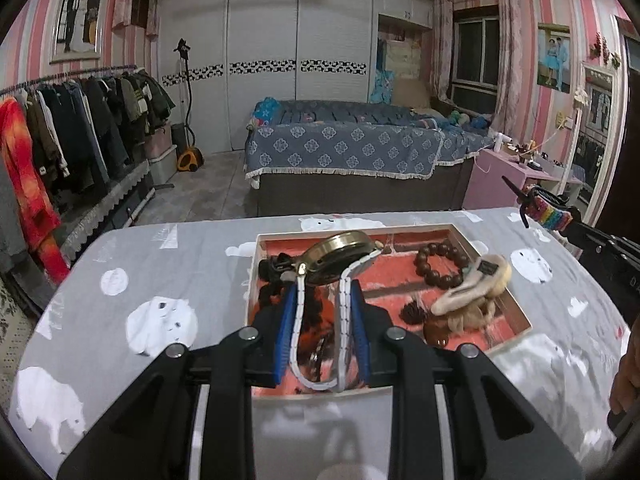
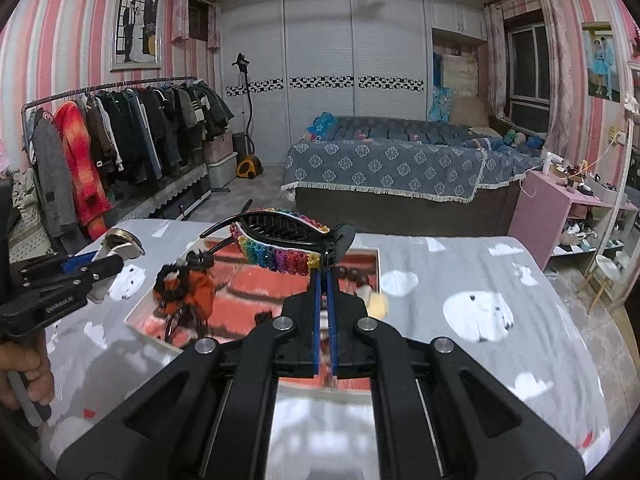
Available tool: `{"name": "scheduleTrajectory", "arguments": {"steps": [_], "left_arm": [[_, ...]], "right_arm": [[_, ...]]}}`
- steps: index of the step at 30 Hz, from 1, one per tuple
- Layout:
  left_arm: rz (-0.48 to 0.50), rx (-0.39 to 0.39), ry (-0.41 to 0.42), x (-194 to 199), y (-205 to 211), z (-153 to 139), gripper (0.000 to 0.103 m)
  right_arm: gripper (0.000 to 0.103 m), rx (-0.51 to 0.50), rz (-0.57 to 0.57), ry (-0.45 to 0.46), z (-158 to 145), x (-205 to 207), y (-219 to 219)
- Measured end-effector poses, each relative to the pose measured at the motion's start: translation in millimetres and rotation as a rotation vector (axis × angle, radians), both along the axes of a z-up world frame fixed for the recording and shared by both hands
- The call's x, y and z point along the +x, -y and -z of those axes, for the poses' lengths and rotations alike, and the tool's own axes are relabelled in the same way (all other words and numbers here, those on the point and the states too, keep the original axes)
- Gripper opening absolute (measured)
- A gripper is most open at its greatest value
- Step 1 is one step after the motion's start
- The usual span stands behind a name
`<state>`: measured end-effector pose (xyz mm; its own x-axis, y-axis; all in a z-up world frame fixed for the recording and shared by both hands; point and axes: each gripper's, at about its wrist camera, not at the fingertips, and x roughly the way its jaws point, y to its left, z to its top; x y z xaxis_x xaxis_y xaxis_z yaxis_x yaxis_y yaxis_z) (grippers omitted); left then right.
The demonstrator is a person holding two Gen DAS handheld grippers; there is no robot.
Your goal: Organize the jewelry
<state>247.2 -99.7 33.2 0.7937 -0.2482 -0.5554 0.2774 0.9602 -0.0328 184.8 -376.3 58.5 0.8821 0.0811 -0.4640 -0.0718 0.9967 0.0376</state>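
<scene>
My left gripper (image 1: pixel 322 292) is shut on the white strap of a gold-faced watch (image 1: pixel 340 254) and holds it above a shallow box with a red brick-print floor (image 1: pixel 400 270). The box holds a brown bead bracelet (image 1: pixel 440 266), a beige fluffy hair tie (image 1: pixel 472 292) and a black-and-orange scrunchie (image 2: pixel 186 286). My right gripper (image 2: pixel 323 274) is shut on a black hair clip with rainbow beads (image 2: pixel 280 242), held above the box (image 2: pixel 360 258). That clip shows at the right edge of the left wrist view (image 1: pixel 546 210).
The box lies on a table with a grey cloth printed with white bears (image 1: pixel 160 320). Behind it stand a bed (image 1: pixel 352 152), a clothes rack (image 1: pixel 72 128) on the left and a pink shelf (image 2: pixel 552 208) on the right.
</scene>
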Motion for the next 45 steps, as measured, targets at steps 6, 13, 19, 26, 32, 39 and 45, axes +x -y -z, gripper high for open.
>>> {"name": "scheduleTrajectory", "arguments": {"steps": [6, 13, 19, 26, 32, 39, 45], "left_arm": [[0.009, -0.017, -0.020, 35, 10, 10, 0.027], [-0.008, -0.007, -0.084, 70, 19, 45, 0.027], [-0.003, -0.002, -0.138, 80, 20, 70, 0.027], [-0.005, 0.014, -0.152, 83, 22, 83, 0.036], [-0.024, 0.039, -0.097, 66, 22, 62, 0.063], [-0.078, 0.031, 0.039, -18, -15, 25, 0.098], [-0.152, 0.017, 0.198, -121, -50, 31, 0.099]], "right_arm": [[0.004, 0.017, 0.007, -0.011, 6, 36, 1], [0.004, 0.011, 0.006, -0.101, 45, 82, -4], [0.004, -0.018, 0.023, -0.196, 83, 108, -7], [0.005, -0.022, 0.041, -0.239, 99, 116, -6], [0.047, 0.018, 0.056, -0.187, 83, 102, 1], [0.082, 0.030, 0.073, -0.067, 41, 22, 3], [0.091, -0.003, 0.104, 0.030, 55, -81, -10]]}}
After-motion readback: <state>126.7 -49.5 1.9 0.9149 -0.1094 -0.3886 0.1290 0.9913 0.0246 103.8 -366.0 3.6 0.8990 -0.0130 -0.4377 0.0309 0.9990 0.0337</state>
